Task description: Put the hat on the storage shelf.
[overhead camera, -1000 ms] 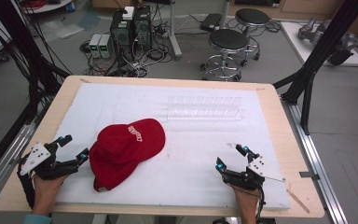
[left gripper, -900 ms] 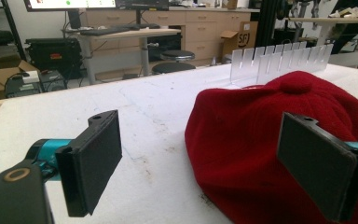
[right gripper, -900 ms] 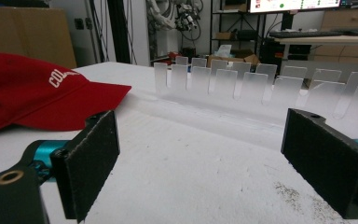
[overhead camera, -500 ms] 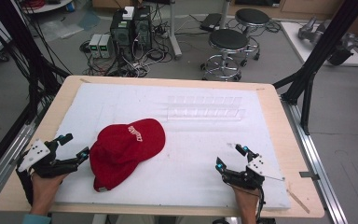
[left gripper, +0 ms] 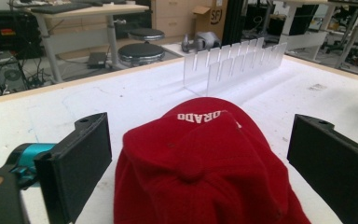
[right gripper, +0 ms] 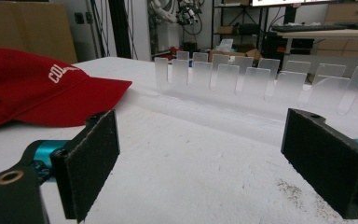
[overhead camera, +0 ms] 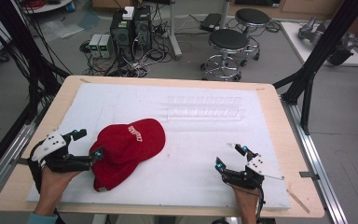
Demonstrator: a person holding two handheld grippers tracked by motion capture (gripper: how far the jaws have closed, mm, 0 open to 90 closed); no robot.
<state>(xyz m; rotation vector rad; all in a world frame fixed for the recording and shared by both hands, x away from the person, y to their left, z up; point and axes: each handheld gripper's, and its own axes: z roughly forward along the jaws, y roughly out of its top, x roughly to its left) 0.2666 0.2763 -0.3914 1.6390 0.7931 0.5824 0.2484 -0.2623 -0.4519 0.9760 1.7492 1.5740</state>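
Observation:
A red cap [overhead camera: 128,149] with white lettering lies on the white mat [overhead camera: 200,135], left of the middle. My left gripper [overhead camera: 88,143] is open at the cap's left edge. In the left gripper view the cap's crown [left gripper: 205,158] sits between the two wide-apart jaws, with a gap on each side. My right gripper [overhead camera: 230,157] rests open on the mat near the front right, with nothing between its jaws. From the right gripper view the cap [right gripper: 37,93] lies far off to the left.
A clear acrylic slotted rack [overhead camera: 205,107] stands on the mat behind the cap, and it also appears as the rack [right gripper: 261,79] ahead of the right gripper. The wooden table edge [overhead camera: 289,121] frames the mat. Stools and computers stand on the floor beyond.
My left gripper has moved right, toward the cap, so its jaws now straddle the cap's near end. The right gripper and the cap have not moved.

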